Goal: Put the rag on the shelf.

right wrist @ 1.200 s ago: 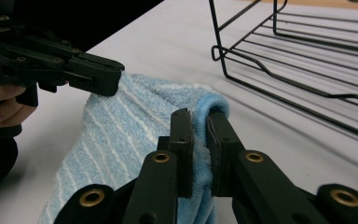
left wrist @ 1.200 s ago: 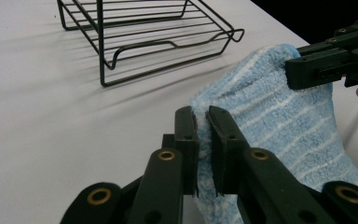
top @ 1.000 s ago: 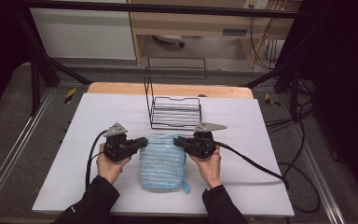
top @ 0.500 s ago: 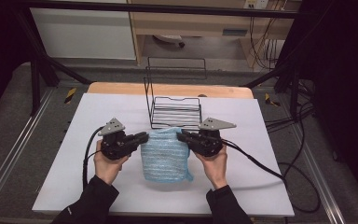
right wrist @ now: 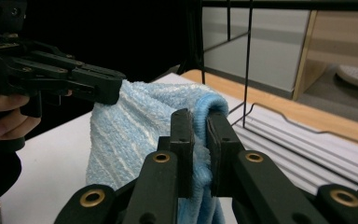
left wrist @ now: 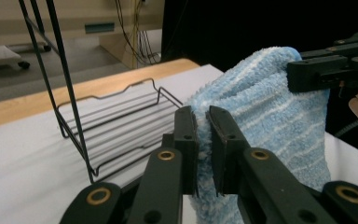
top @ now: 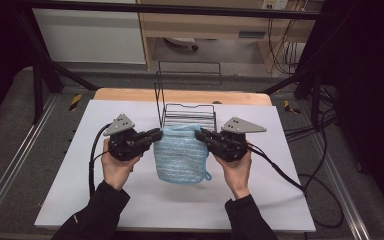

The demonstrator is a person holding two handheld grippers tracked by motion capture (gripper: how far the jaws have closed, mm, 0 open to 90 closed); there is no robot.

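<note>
Landmark: black wire rack (top: 189, 116), standing at the far middle of the white table (top: 80, 200).

Left gripper (top: 156, 135): held level in the person's left hand (top: 114, 169), just left of the rack's near edge, jaw tips pointing right. In the left gripper view its jaws are clamped on the upper left corner of the blue striped towel (top: 181, 152); terry pile is squeezed in the narrow gap between the two black pads. Cable loops down from its body toward the near table edge.

Towel: hangs between the two grippers, directly in front of the rack on the near side. Top edge is stretched roughly level and overlaps the rack's near rail in the high view; whether it touches the wire, cannot tell. Lower edge hangs toward the table; contact with the surface cannot be told. Small loop at the lower right corner.

Right gripper (top: 200, 135): level in the right hand (top: 236, 172), just right of the rack's near edge, tips pointing left. Right gripper view: jaws closed on the towel's upper right hemmed corner, fabric folded over the pads.
</note>
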